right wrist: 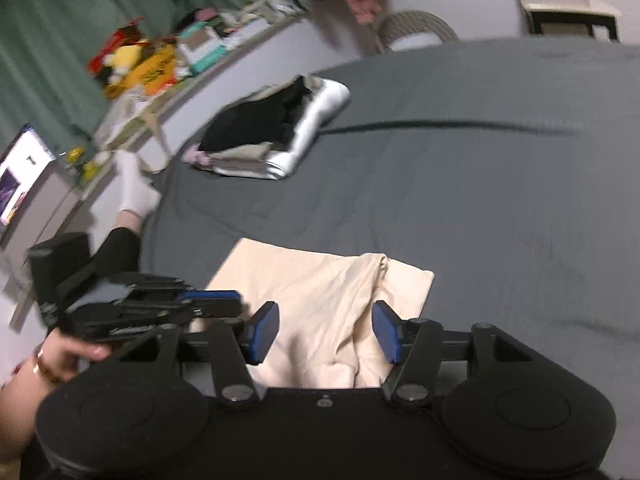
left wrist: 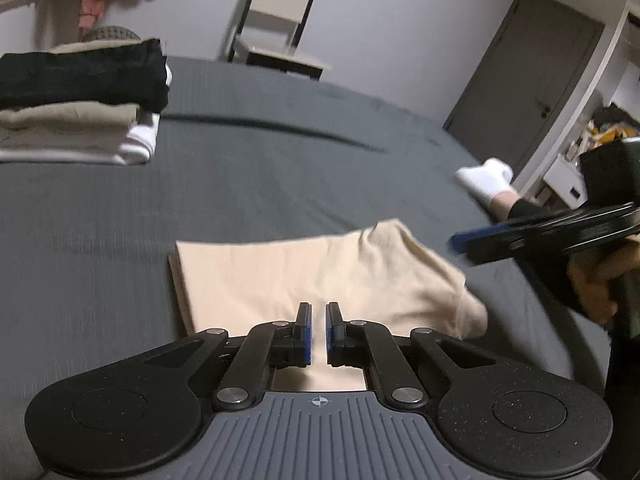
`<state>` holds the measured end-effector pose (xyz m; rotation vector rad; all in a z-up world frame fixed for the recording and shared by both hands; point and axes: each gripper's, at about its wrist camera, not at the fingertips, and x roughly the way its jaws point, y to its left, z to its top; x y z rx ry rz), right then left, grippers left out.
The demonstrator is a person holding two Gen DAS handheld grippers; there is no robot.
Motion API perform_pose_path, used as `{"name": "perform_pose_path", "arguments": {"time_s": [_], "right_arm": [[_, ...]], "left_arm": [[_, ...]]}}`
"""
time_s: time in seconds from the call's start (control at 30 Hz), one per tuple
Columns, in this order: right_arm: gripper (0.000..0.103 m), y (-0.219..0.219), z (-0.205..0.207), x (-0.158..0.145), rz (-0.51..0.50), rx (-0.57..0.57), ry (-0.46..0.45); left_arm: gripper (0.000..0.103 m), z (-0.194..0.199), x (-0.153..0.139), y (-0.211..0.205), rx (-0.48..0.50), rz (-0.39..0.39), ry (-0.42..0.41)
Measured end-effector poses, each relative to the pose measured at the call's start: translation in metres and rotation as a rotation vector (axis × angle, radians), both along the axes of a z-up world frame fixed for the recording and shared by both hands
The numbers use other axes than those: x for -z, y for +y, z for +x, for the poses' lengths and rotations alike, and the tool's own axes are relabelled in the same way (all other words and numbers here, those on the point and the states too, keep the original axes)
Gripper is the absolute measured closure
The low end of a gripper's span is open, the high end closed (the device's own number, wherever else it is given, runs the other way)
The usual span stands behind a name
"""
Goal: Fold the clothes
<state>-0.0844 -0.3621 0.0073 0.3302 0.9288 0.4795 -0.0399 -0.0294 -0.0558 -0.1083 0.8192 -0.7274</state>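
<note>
Cream garment [left wrist: 320, 276] half-folded, one side rumpled, left gripper [left wrist: 318, 312] fingers nearly closed, right gripper [right wrist: 326, 330] fingers open

A folded garment [left wrist: 320, 276] lies on the bed [left wrist: 280, 184] just ahead of the left gripper [left wrist: 318, 334], with the right gripper [right wrist: 325, 334] at its right side; a stack of folded clothes [left wrist: 80, 100] sits far back left, a chair [left wrist: 276, 20] behind the bed
</note>
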Motion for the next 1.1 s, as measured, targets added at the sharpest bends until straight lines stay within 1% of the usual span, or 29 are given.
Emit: {"name": "perform_pose_path", "arguments": {"time_s": [0.03,0.07,0.1,0.17,0.23,0.27,0.33,0.37,0.43,0.47,0.5,0.53,0.57,0.63,0.67,0.7,0.77,0.83,0.87,0.9,0.97,1.0,1.03,1.07,1.1], "right_arm": [[0.058,0.004,0.005,0.005,-0.019,0.007,0.021],[0.073,0.007,0.008,0.01,-0.043,0.004,0.03],[0.097,0.009,0.009,0.015,-0.056,-0.003,0.04],[0.098,0.006,0.01,0.022,-0.073,0.007,0.054],[0.098,0.001,0.009,0.029,-0.095,0.032,0.067],[0.098,-0.001,0.009,0.034,-0.09,0.033,0.084],[0.098,-0.004,0.007,0.039,-0.055,0.039,0.087],[0.097,-0.005,0.007,0.039,-0.047,0.04,0.09],[0.085,-0.006,0.005,0.034,-0.03,0.041,0.077],[0.071,-0.007,0.002,0.03,-0.021,0.043,0.055],[0.06,-0.007,-0.003,0.025,-0.025,0.042,0.016],[0.056,-0.007,-0.007,0.02,-0.03,0.041,-0.023],[0.051,-0.002,-0.012,0.015,-0.055,0.028,-0.065],[0.048,0.014,-0.023,0.005,-0.147,-0.026,-0.163],[0.041,0.025,-0.028,0.001,-0.203,-0.059,-0.206],[0.031,0.038,-0.035,-0.001,-0.266,-0.099,-0.252],[0.029,0.065,-0.048,-0.003,-0.363,-0.177,-0.33],[0.024,0.094,-0.061,-0.001,-0.457,-0.253,-0.401],[0.021,0.109,-0.069,0.001,-0.511,-0.295,-0.44],[0.015,0.123,-0.075,0.004,-0.569,-0.325,-0.472],[0.008,0.15,-0.088,0.01,-0.687,-0.386,-0.535],[0.007,0.164,-0.094,0.015,-0.748,-0.413,-0.574],[0.006,0.174,-0.097,0.018,-0.789,-0.431,-0.599],[0.001,0.184,-0.1,0.022,-0.826,-0.447,-0.614],[0.0,0.193,-0.099,0.025,-0.845,-0.457,-0.607]], "left_arm": [[0.099,0.001,0.001,0.0,-0.002,0.008,0.004],[0.099,0.002,0.003,0.0,-0.005,0.023,0.009],[0.099,0.002,0.005,-0.001,-0.009,0.043,0.018],[0.099,0.004,0.011,-0.001,-0.016,0.081,0.038],[0.099,0.005,0.015,0.002,-0.022,0.058,0.053],[0.099,0.007,0.016,0.004,-0.027,0.046,0.065],[0.099,0.009,0.018,0.006,-0.034,0.032,0.08],[0.099,0.009,0.018,0.006,-0.034,0.029,0.081],[0.099,0.008,0.018,0.007,-0.042,0.025,0.083],[0.099,0.007,0.017,0.007,-0.049,0.023,0.086],[0.099,0.006,0.015,0.008,-0.057,0.019,0.087],[0.099,0.005,0.013,0.009,-0.065,0.014,0.085],[0.099,0.004,0.011,0.011,-0.082,0.01,0.084],[0.097,0.007,0.008,0.016,-0.13,-0.002,0.093],[0.088,0.008,0.007,0.02,-0.157,-0.023,0.103],[0.081,0.009,0.006,0.024,-0.178,-0.047,0.112],[0.05,0.011,0.005,0.031,-0.212,-0.088,0.123],[0.038,0.01,0.0,0.036,-0.241,-0.114,0.108],[0.037,0.009,-0.002,0.039,-0.248,-0.119,0.101],[0.037,0.009,-0.003,0.041,-0.252,-0.122,0.097],[0.037,0.009,-0.005,0.046,-0.262,-0.129,0.095],[0.037,0.01,-0.005,0.049,-0.268,-0.132,0.099],[0.037,0.01,-0.005,0.052,-0.272,-0.134,0.105],[0.037,0.011,-0.005,0.055,-0.277,-0.137,0.112],[0.037,0.012,-0.004,0.058,-0.282,-0.142,0.12]]}}
